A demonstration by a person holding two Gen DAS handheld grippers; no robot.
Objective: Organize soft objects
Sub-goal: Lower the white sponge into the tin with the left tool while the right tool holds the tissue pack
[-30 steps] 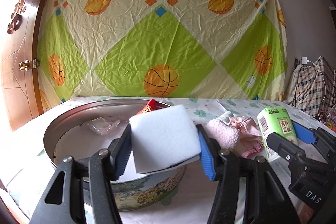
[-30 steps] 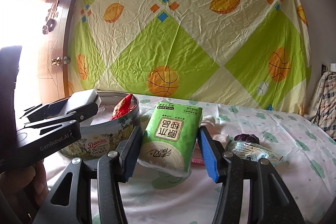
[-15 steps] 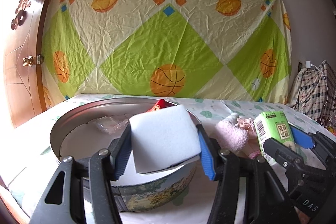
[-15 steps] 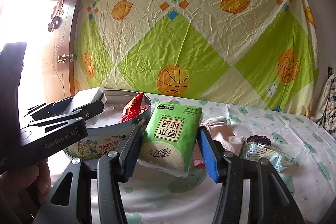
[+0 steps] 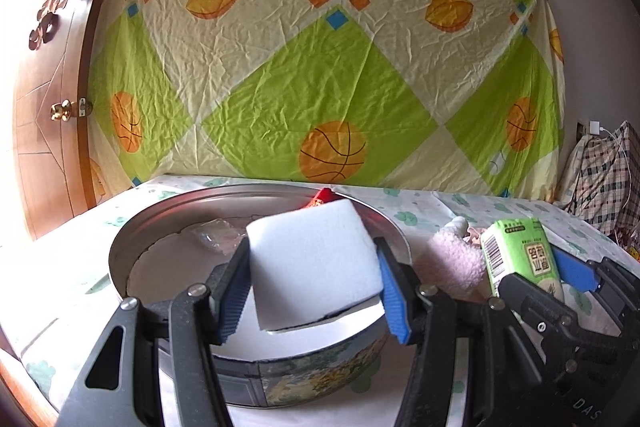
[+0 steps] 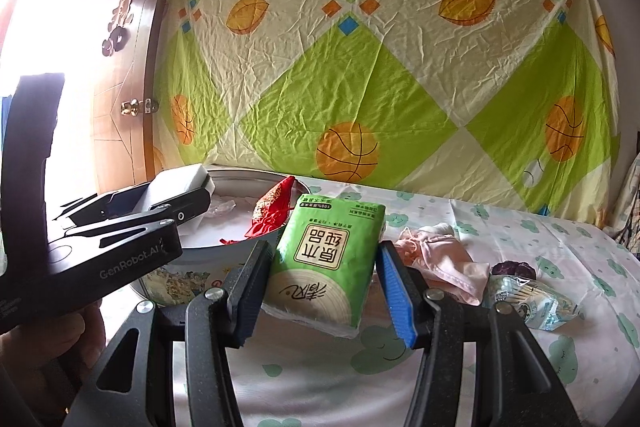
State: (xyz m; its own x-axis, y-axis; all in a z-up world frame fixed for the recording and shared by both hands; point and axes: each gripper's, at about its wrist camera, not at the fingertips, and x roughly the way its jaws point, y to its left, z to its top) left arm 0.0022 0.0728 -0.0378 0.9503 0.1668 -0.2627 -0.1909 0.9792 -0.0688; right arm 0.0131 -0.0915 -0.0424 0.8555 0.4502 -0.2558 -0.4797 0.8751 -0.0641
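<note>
Progress looks partial, as far as I can judge: some soft things are already in the round tin (image 5: pixel 256 367) and several others are not. Inside the tin lie a red pouch (image 6: pixel 272 209) against the far wall and a small clear plastic bag (image 5: pixel 208 239) on the white bottom. The left gripper (image 5: pixel 314 281) is clamped on a white sponge (image 5: pixel 314 263) and holds it just above the near rim of the tin, not yet inside, so this piece waits only to be lowered and let go. The right gripper (image 6: pixel 320 279) is closed on a green pack of tissues (image 6: pixel 326 259), its two blue pads pressing the sides of the pack; it holds the pack in the air to the right of the tin, near its wall, so it must be carried over the rim before release. On the bedsheet (image 6: pixel 400 379) to the right of the tin some things lie untouched: a pink sock or small cloth (image 6: pixel 440 259), a fluffy pink piece (image 5: pixel 456 263) beside it, a dark purple thing (image 6: pixel 514 269) I cannot identify, and a clear packet with printed labels (image 6: pixel 528 297) further from the tin. I think two placements are close to finished, and the things on the sheet remain for later, if they all count as soft.
</note>
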